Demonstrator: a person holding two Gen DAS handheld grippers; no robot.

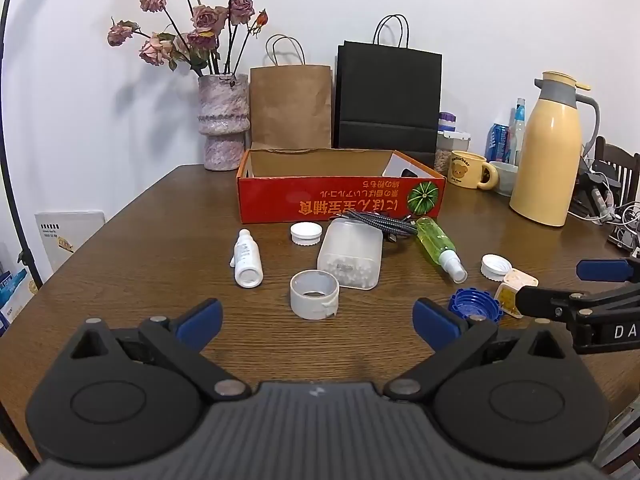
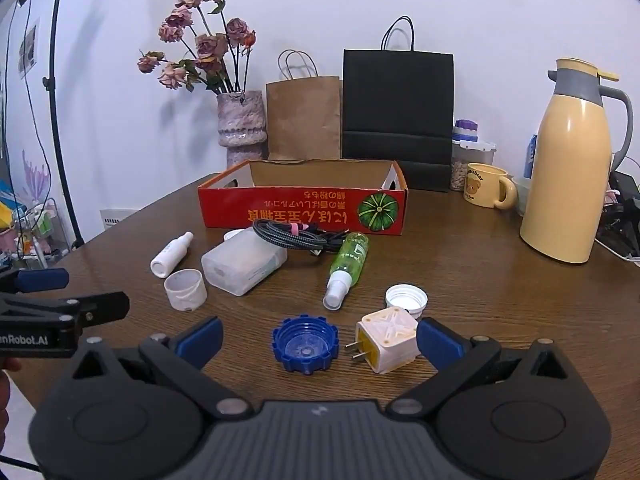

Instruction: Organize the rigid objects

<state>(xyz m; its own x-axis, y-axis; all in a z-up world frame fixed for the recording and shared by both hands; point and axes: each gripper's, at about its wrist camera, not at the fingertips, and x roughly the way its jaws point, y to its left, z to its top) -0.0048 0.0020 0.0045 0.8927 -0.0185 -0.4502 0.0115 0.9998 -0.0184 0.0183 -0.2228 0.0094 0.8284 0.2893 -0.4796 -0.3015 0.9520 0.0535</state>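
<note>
Both the left gripper [image 1: 318,326] and the right gripper [image 2: 318,340] are held released and empty above the table's [image 2: 500,300] near edge. The blue cap [image 2: 306,343] lies between the right fingers, so it should be straddled squarely before clenching, then carried to the red box [image 2: 304,208].

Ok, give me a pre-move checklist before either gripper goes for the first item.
1. Left gripper open, nothing between its fingers: ok.
2. Right gripper open, holding nothing: ok. The blue cap and plug adapter lie on the table between its fingers, ungripped.
3. Red box open on top, ready to receive items: ok.
4. Whether the box is empty: cannot tell; its floor is hidden in both views.
5. Tape roll directly ahead of the left gripper, standing apart from its neighbours: ok.
6. Cable clear of other items: not ok, it lies against the clear container.
</note>
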